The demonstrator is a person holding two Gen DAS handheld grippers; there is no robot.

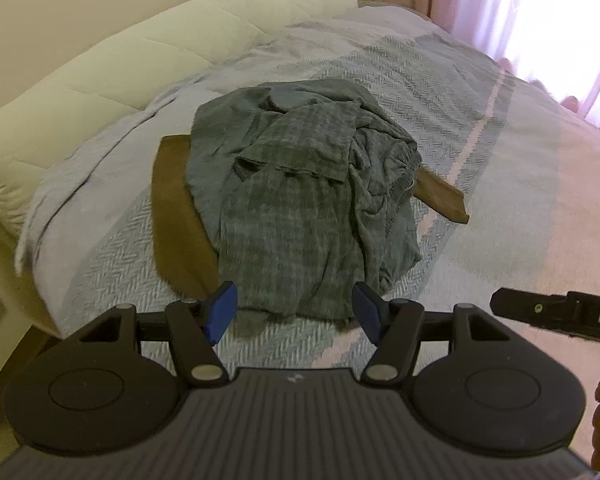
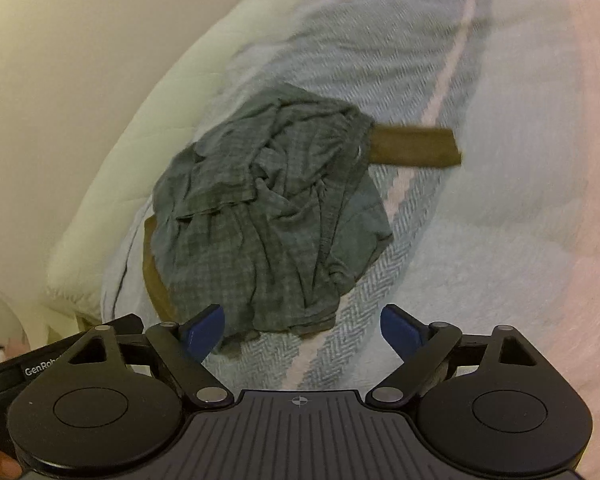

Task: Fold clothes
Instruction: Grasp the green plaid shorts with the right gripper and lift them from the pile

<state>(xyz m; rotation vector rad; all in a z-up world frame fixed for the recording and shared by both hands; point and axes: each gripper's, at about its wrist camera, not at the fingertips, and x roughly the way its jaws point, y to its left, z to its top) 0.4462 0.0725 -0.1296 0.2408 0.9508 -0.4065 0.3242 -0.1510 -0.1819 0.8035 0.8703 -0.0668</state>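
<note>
A crumpled grey-green checked garment [image 1: 304,196] lies in a heap on the bed, on top of a brown cloth [image 1: 176,216] whose ends stick out left and right. The right wrist view shows the same heap [image 2: 268,216] and a brown strip [image 2: 412,147] at its far right. My left gripper [image 1: 296,312] hangs open just above the heap's near hem, blue pads [image 1: 220,312] apart and holding nothing. Open too is my right gripper [image 2: 302,332], hovering over the near right edge of the heap with nothing in it.
The bed wears a pale grey and blue herringbone cover [image 1: 460,92] with a light stripe. A cream padded headboard [image 1: 148,48] runs along the left. Pink curtains [image 1: 540,12] hang at the far right. The right gripper's body [image 1: 556,314] shows at the left view's right edge.
</note>
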